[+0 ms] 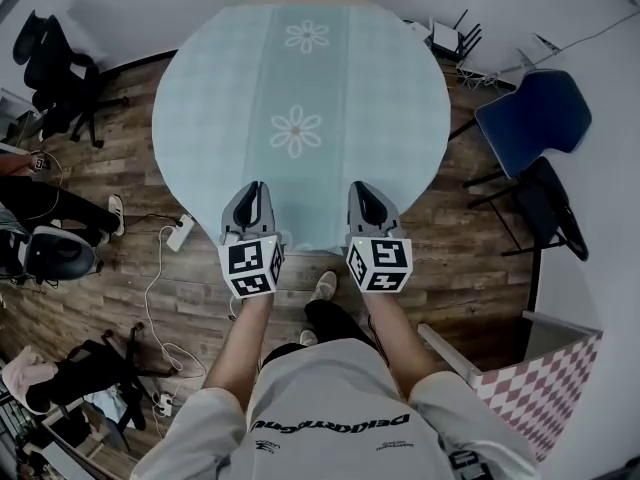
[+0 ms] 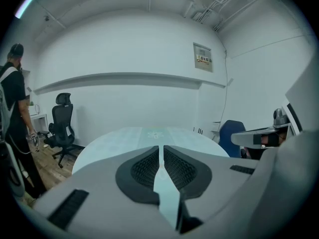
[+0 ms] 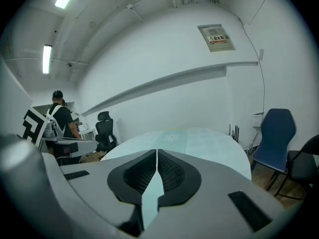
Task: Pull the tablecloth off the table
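Note:
A pale blue tablecloth (image 1: 300, 78) with white flowers lies flat and smooth over the round table. Both grippers hover side by side over its near edge, pointing across the table. My left gripper (image 1: 255, 186) is shut, its dark pads pressed together (image 2: 160, 148). My right gripper (image 1: 360, 186) is shut the same way (image 3: 157, 153). Pale blue cloth shows through the slit behind each pair of pads, but I see no raised fold pinched in either one. The cloth (image 2: 144, 136) stretches away beyond the jaws, as it also does in the right gripper view (image 3: 199, 138).
A blue chair (image 1: 535, 113) and a black chair (image 1: 550, 208) stand right of the table. A black office chair (image 1: 50, 68) stands at far left. A power strip (image 1: 180, 233) and cable lie on the wooden floor. A person (image 2: 12, 98) stands at left. A pink checkered panel (image 1: 540, 378) is near right.

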### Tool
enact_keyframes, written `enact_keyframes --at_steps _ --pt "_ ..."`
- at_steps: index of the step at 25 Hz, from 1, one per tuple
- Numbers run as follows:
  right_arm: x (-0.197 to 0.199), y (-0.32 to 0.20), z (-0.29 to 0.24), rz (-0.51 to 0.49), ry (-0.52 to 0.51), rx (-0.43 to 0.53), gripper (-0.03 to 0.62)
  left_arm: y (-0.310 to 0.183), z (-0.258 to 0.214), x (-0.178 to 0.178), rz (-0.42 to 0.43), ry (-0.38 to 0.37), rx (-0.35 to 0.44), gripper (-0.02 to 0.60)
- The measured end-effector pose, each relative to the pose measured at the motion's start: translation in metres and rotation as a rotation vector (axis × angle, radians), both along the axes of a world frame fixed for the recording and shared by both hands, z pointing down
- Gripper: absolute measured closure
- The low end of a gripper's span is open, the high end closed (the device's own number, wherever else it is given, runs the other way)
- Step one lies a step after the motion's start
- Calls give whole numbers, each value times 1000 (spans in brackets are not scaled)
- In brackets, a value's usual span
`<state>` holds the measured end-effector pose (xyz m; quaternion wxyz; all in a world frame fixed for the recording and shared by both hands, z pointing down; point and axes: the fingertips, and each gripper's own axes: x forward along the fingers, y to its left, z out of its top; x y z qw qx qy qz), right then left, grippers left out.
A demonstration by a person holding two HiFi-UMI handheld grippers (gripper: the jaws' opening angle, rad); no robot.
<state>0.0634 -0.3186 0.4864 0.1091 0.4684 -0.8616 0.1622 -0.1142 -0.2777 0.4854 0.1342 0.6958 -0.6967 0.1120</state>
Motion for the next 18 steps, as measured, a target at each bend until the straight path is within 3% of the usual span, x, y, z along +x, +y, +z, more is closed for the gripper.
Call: enact_keyframes --at_steps 7,9,18 --pt "-7 -65 38 15 13 -49 553 -50 39 -18 -59 50 -62 499" --pt "-9 -79 50 11 14 -76 485 -61 53 -24 -69 61 -89 478" --pt "-13 -134 111 4 69 -197 374 -113 103 -60 -91 24 -147 386"
